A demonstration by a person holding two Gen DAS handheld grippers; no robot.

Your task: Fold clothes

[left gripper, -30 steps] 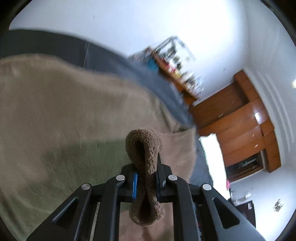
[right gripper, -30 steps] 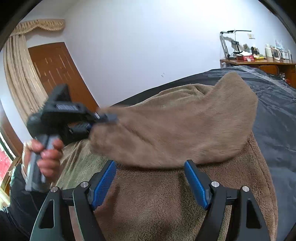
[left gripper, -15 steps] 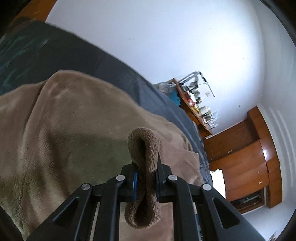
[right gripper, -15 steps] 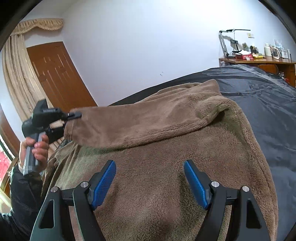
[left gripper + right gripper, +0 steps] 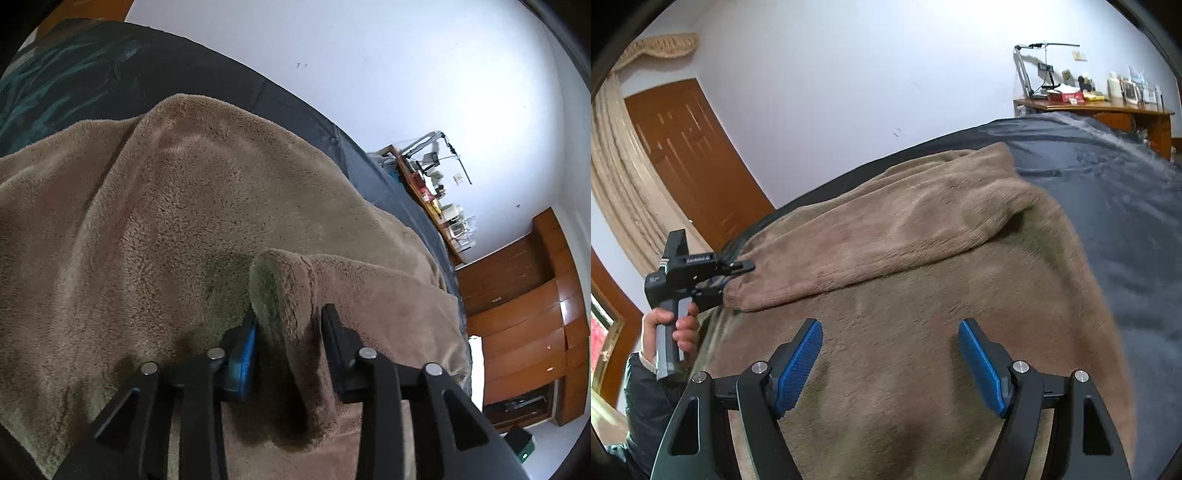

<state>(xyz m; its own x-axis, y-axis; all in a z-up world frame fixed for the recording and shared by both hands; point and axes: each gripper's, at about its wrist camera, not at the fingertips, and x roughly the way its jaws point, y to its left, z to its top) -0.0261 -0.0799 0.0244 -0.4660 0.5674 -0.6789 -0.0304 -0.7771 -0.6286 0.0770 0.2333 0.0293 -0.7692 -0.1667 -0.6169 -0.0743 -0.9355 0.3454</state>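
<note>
Brown fuzzy garment point(image 5: 923, 314) lay spread on dark bed cover point(image 5: 1126, 192). One flap was folded across top. Left gripper point(image 5: 290, 332) jaws were opening, flap edge between them, pads loose on it. Right gripper point(image 5: 890, 362) jaws stood wide apart above garment, nothing between them. Hand point(image 5: 670, 332) held left gripper's handle.

A dark bedcover point(image 5: 1126, 206) spreads over the bed. Behind it, against the white wall point(image 5: 849, 74), stands a wooden desk point(image 5: 1108, 110) crowded with small items and a lamp arm point(image 5: 1027, 66). A brown door point(image 5: 690, 158) sits beside a beige curtain point(image 5: 624, 177), with wooden cabinets point(image 5: 524, 314) elsewhere.
</note>
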